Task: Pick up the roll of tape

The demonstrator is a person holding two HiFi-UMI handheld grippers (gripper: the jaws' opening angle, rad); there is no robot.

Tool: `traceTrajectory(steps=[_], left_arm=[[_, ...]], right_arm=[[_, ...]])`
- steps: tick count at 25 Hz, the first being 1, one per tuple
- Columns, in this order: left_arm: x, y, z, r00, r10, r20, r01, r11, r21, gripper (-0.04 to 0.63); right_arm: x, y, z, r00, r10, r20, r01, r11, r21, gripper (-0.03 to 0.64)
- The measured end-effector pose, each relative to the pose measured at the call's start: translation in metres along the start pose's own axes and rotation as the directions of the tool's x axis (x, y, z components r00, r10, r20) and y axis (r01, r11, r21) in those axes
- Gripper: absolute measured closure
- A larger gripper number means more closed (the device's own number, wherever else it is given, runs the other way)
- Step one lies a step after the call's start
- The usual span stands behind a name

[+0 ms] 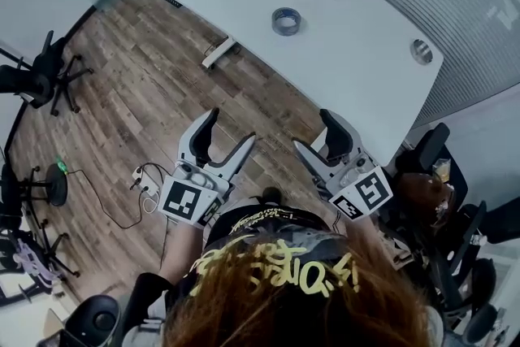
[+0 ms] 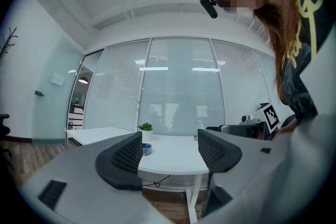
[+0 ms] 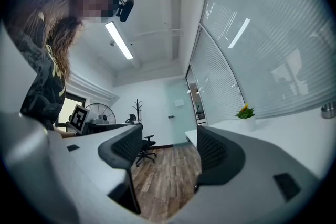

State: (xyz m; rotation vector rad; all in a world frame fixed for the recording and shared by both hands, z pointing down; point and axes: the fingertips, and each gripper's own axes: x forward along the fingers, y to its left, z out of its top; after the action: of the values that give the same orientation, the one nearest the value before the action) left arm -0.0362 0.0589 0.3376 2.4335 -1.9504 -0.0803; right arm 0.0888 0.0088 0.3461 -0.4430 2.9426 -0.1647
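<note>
Roll of tape (image 1: 286, 20) seen far on table (image 1: 366, 77), well apart from 2 grippers. Left gripper (image 1: 228, 129), right gripper (image 1: 315, 132) held near over floor, jaws spread, empty: likely readied for approach.

In the left gripper view, the roll of tape (image 2: 146, 149) sits far ahead of the left gripper (image 2: 169, 152). That gripper's left jaw covers most of the roll, and what shows is too small to make out in detail. In the right gripper view, a metal object (image 3: 328, 110) far to the right of the right gripper (image 3: 169, 149) is cut off by the picture's rim.
</note>
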Motion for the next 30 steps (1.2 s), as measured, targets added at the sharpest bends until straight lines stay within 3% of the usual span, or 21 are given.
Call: traceTrajectory(steps=[7,14,24,30], left_arm=[[0.004,-0.003,-0.002,1.0,0.015,0.002,-0.015,1.0,0.001,0.27],[0.013,0.028,-0.009,0.999,0.034,-0.02,-0.034,0.999,0.005,0.27],[0.097,0.095,-0.006,0.998,-0.056,0.024,0.055,0.998,0.022,0.271],[0.161,0.132,-0.01,0.986,-0.164,-0.029,0.165,0.985,0.048,0.27]], right_arm=[[0.004,-0.006,-0.009,1.0,0.028,-0.012,-0.028,0.999,0.027,0.308],[0.033,-0.021,-0.018,0.999,0.041,-0.01,-0.04,0.999,0.032,0.308],[0.1,-0.089,-0.022,0.999,-0.031,-0.009,0.031,0.999,-0.028,0.308],[0.154,-0.142,-0.011,0.994,-0.106,0.019,0.106,0.994,-0.035,0.308]])
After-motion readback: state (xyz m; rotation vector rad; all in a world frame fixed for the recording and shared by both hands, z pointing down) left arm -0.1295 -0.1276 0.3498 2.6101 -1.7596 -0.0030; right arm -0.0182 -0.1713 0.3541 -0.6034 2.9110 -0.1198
